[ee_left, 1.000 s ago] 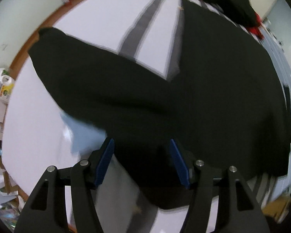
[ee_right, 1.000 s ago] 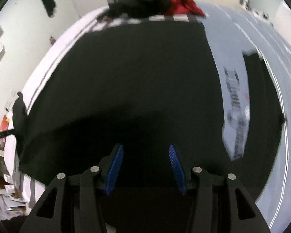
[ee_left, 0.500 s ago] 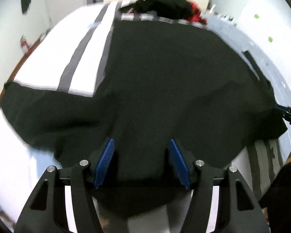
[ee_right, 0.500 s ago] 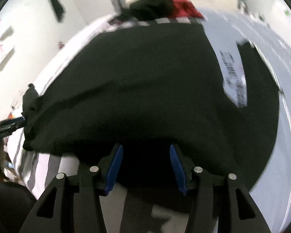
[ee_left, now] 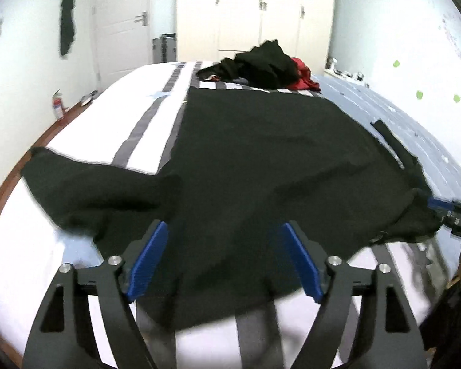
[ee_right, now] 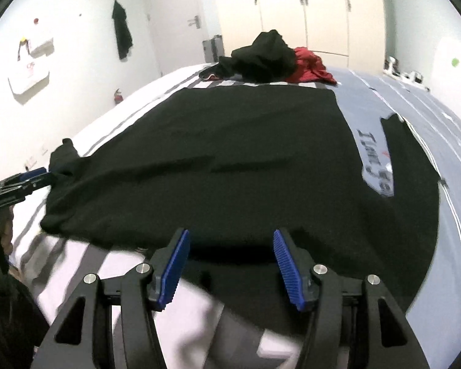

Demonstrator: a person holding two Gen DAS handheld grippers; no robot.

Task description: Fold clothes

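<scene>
A large black garment [ee_left: 261, 160] lies spread flat on the bed [ee_left: 86, 117], one sleeve [ee_left: 86, 181] reaching left over the white cover. In the left wrist view my left gripper [ee_left: 224, 258] hovers over the garment's near edge. Its jaws are opening wide, with cloth lying under and between them but not pinched. In the right wrist view the garment [ee_right: 230, 153] fills the bed's middle. My right gripper [ee_right: 230, 264] is over its near hem, jaws opening, pads clear of the cloth. Each gripper also shows in the other's view, the right gripper [ee_left: 436, 206] and the left gripper [ee_right: 43, 175], at the garment's near corners.
A heap of black clothes [ee_left: 261, 67] and a red garment [ee_right: 310, 67] lies at the bed's far end. The bed's right half has a blue-grey cover [ee_right: 384, 107]. A fire extinguisher [ee_left: 57, 107] stands on the floor at left. Wardrobe doors [ee_left: 255, 15] close the far wall.
Both cameras swung from looking down on the black cloth to looking along the bed. Both pairs of jaws stand wider, and the garment now lies spread out flat.
</scene>
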